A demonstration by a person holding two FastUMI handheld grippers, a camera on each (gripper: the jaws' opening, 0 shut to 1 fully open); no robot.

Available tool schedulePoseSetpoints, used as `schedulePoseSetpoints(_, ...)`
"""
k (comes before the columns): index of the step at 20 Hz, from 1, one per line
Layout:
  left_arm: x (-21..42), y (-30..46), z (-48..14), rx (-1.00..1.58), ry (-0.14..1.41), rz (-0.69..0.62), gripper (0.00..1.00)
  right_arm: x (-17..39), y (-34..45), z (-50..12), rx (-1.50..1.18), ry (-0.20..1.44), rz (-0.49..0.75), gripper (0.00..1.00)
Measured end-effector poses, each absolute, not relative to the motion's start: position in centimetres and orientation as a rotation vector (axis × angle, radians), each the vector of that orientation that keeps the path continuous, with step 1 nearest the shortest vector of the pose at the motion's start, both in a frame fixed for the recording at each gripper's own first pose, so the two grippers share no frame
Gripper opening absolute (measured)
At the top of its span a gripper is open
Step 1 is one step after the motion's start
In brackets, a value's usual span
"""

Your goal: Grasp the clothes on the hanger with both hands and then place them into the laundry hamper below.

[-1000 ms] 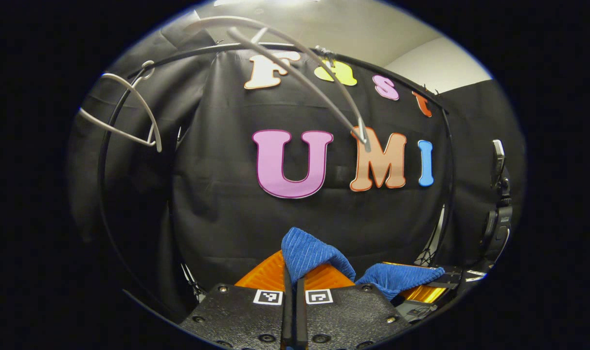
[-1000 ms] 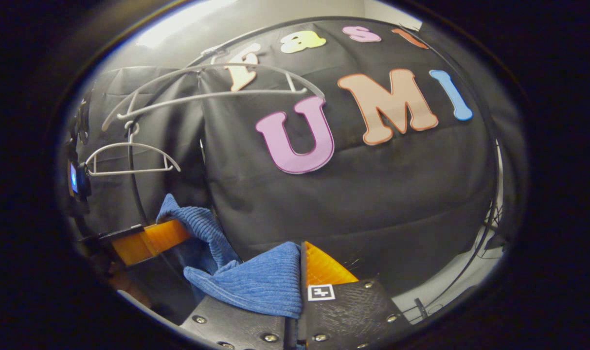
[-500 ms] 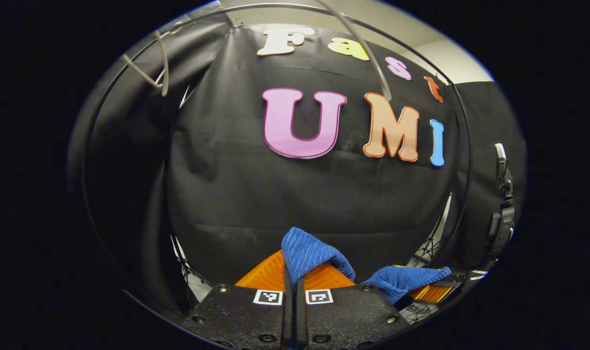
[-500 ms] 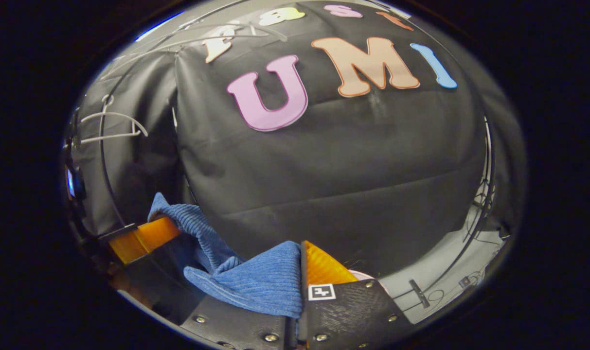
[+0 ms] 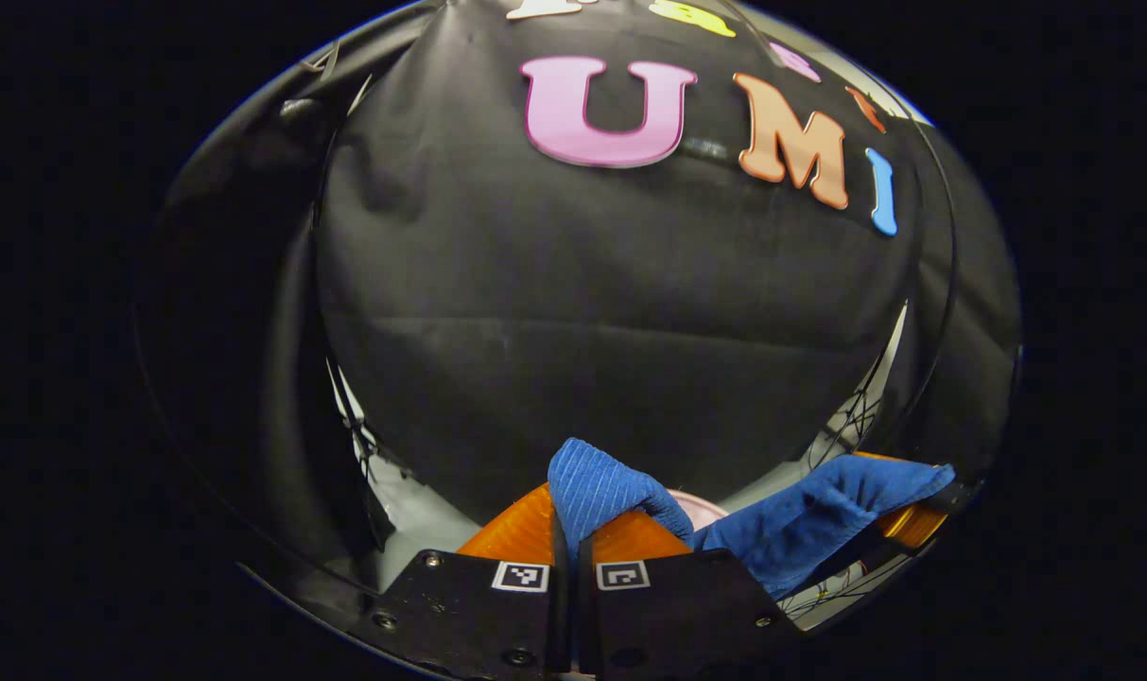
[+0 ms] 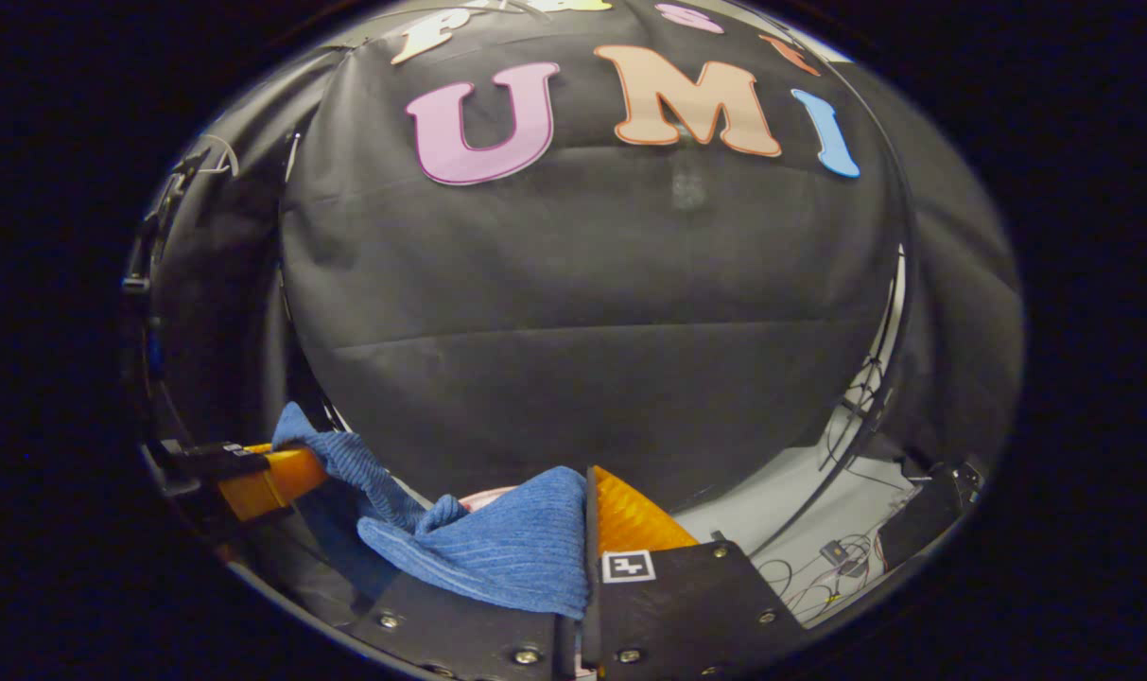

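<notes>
1. In the left gripper view, your left gripper [image 5: 566, 530] has its two fingers pressed together, with almost no gap between them. A fold of the blue clothes [image 5: 603, 487] stands up from between the fingers, so this gripper is clamped on the fabric.

2. In the same view the blue cloth runs on to the right, up to your right gripper [image 5: 913, 515], which shows near the lower right edge. The cloth lies over that gripper there.

3. In the right gripper view, your right gripper [image 6: 584, 530] also has its fingers drawn together. The clothes [image 6: 507, 549] lie over the left finger and go into the narrow line between the two fingers, so the cloth is pinched here too.

4. From there the ribbed blue fabric stretches to the left and reaches your left gripper [image 6: 270, 473], seen at the left edge. So the garment hangs between your two grippers, held at both ends.

5. Just behind the fabric a small pale pink rounded thing [image 5: 701, 509] shows in the left gripper view, and also in the right gripper view [image 6: 486, 496]. I cannot tell what it is.

6. Behind everything stands the black cloth wall [image 6: 592, 284]. On the pale floor [image 6: 800, 530] at the lower right there are thin cables [image 6: 842, 553].
</notes>
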State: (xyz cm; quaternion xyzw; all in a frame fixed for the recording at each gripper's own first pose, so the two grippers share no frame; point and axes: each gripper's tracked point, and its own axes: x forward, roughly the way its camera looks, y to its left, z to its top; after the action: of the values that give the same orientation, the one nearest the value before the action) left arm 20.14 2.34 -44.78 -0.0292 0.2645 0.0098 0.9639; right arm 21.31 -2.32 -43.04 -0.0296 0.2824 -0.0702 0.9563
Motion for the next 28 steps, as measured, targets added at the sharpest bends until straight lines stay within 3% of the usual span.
schedulePoseSetpoints(8, 18.0, 3.6, -47.2, 0.007, 0.672, 0.028, 0.06, 16.3, -3.0, -44.2, -0.059, 0.693, -0.226, 0.09)
schedulePoseSetpoints(9, 17.6, 3.3, -47.3, 0.009, 0.681, 0.011, 0.13, 15.8, -2.7, -44.2, -0.055, 0.707, -0.225, 0.14)
schedulePoseSetpoints(10, 17.5, 3.1, -47.6, 0.011, 0.699, -0.004, 0.10, 15.6, -2.3, -43.9, -0.048, 0.707, -0.226, 0.19)
schedulePoseSetpoints(11, 16.9, 2.8, -48.1, 0.008, 0.729, -0.017, 0.29, 15.1, -2.4, -43.6, -0.051, 0.712, -0.236, 0.10)
schedulePoseSetpoints(12, 15.8, 2.6, -48.6, -0.008, 0.758, -0.035, 0.36, 14.9, -2.0, -42.9, -0.042, 0.706, -0.232, 0.19)
schedulePoseSetpoints(14, 15.0, 2.3, -48.5, -0.032, 0.785, -0.044, 0.65, 14.3, -1.5, -41.1, -0.043, 0.672, -0.246, 0.29)
schedulePoseSetpoints(15, 15.0, 2.1, -47.7, -0.051, 0.766, -0.048, 0.79, 14.0, -1.3, -40.2, -0.050, 0.658, -0.248, 0.55)
schedulePoseSetpoints(16, 15.3, 2.2, -46.3, -0.067, 0.744, -0.045, 0.85, 13.5, -1.4, -39.3, -0.063, 0.642, -0.261, 0.56)
schedulePoseSetpoints(17, 15.2, 2.1, -45.2, -0.085, 0.721, -0.048, 1.00, 13.2, -1.4, -38.2, -0.071, 0.624, -0.267, 0.77)
schedulePoseSetpoints(18, 15.2, 2.1, -43.7, -0.098, 0.694, -0.050, 1.00, 12.7, -1.2, -37.2, -0.075, 0.605, -0.275, 0.75)
schedulePoseSetpoints(20, 15.1, 2.5, -40.3, -0.105, 0.625, -0.053, 0.97, 11.9, -1.1, -35.0, -0.075, 0.561, -0.290, 0.80)
schedulePoseSetpoints(23, 14.2, 3.0, -35.9, -0.115, 0.526, -0.059, 0.97, 10.8, -0.4, -31.5, -0.078, 0.491, -0.301, 1.00)
schedulePoseSetpoints(28, 11.4, 3.9, -27.6, -0.086, 0.366, -0.075, 0.96, 9.4, 1.4, -24.1, -0.084, 0.341, -0.291, 0.96)
